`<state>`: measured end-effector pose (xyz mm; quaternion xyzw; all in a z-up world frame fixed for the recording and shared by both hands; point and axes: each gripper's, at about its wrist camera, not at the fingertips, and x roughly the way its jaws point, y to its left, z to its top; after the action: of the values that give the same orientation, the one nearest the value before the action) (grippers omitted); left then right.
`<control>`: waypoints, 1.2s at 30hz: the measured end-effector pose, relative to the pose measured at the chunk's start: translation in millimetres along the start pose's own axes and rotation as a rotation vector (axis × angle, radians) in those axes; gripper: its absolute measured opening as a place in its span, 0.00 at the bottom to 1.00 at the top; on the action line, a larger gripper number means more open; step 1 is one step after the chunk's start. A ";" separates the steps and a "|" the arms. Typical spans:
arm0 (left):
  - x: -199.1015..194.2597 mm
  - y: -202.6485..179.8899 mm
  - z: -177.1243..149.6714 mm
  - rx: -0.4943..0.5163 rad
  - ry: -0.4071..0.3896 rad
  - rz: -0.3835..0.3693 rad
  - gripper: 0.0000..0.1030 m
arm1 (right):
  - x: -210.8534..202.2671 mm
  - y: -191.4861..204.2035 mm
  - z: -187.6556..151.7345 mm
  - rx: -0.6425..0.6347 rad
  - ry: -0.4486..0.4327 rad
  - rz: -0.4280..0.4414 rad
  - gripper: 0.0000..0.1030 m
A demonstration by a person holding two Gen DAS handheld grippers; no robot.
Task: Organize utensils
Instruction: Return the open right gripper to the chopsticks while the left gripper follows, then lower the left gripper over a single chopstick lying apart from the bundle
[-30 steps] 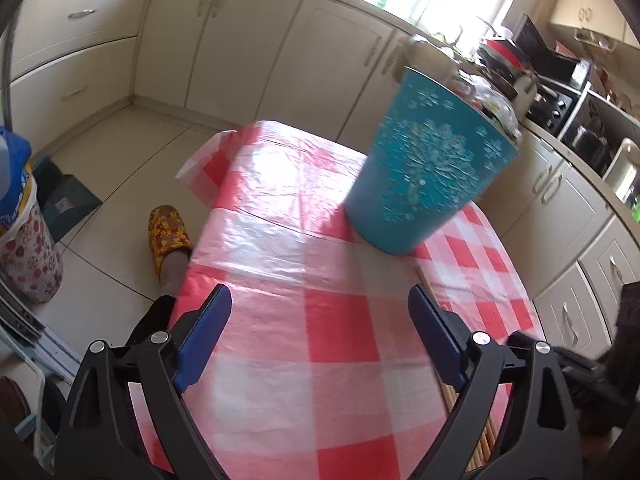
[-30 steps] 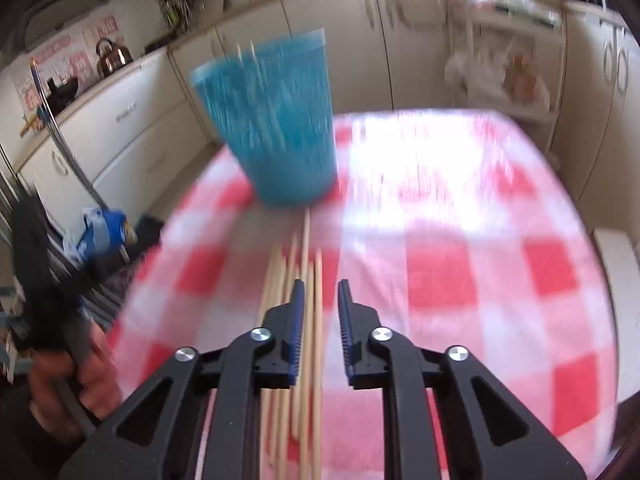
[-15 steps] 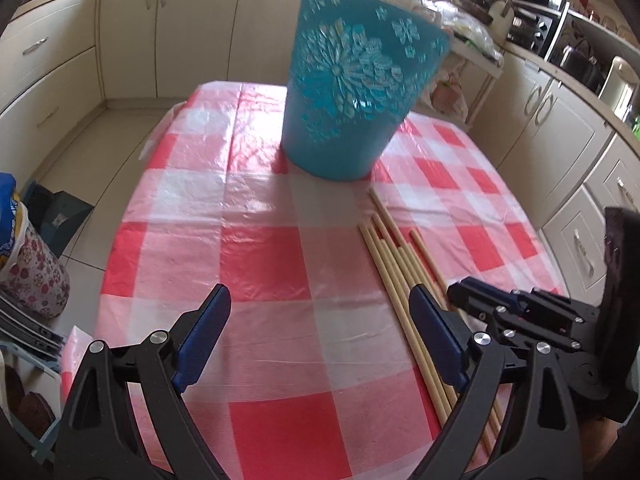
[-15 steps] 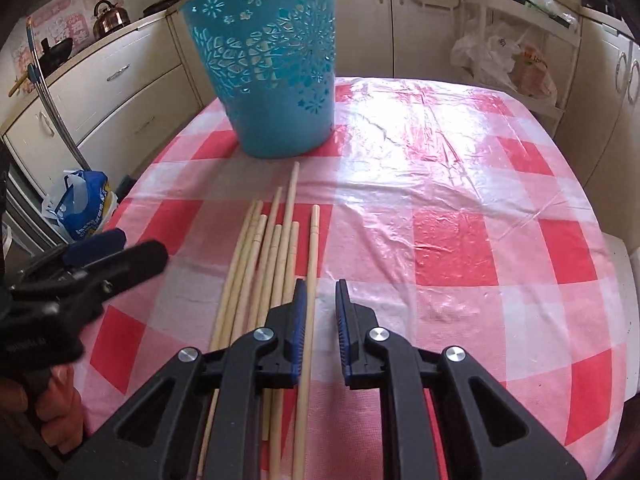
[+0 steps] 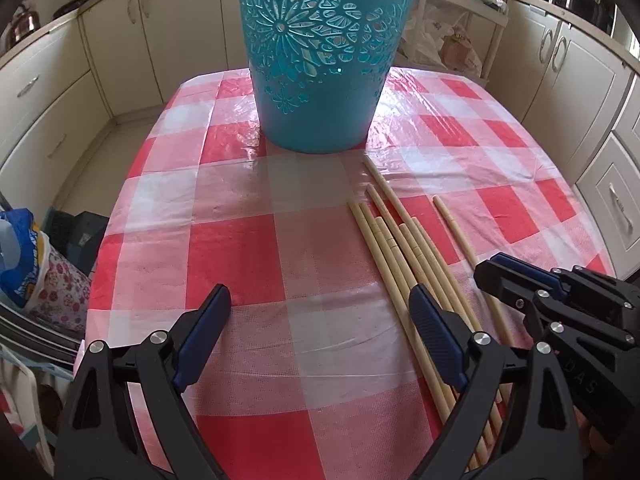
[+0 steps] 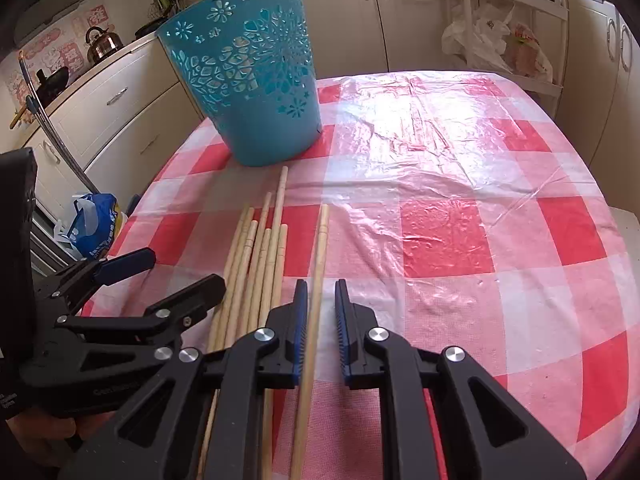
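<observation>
Left gripper [image 5: 320, 332] hangs wide open over the checked tablecloth [image 5: 240, 248]; wooden sticks [image 5: 404, 252] lie beside its right finger, teal cut-out bin [image 5: 320, 52] upright beyond, right gripper [image 5: 560, 296] alongside.

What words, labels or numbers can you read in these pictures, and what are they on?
"DAS": raised letters on the body of the right hand-held gripper, partly cut off.
Raised lettering on the left hand-held gripper: too blurred to read.
Red wall stickers: characters unreadable.
Blue bag: print unreadable.
</observation>
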<state>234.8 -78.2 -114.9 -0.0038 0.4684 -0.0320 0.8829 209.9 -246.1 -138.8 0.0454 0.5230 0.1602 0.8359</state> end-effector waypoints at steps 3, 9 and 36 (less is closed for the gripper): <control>1.0 -1.3 0.3 0.003 0.003 0.013 0.84 | -0.1 -0.3 -0.1 0.001 0.000 0.003 0.14; 2.5 -2.5 0.3 0.008 0.010 0.037 0.84 | 0.2 -1.8 -0.6 0.013 -0.001 0.012 0.14; 18.9 -16.4 39.7 0.541 0.027 -0.130 0.54 | 6.6 1.1 7.1 -0.006 -0.002 -0.032 0.14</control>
<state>277.4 -96.6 -107.7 0.2022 0.4532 -0.2124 0.8418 218.5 -242.4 -141.0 0.0348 0.5223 0.1484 0.8390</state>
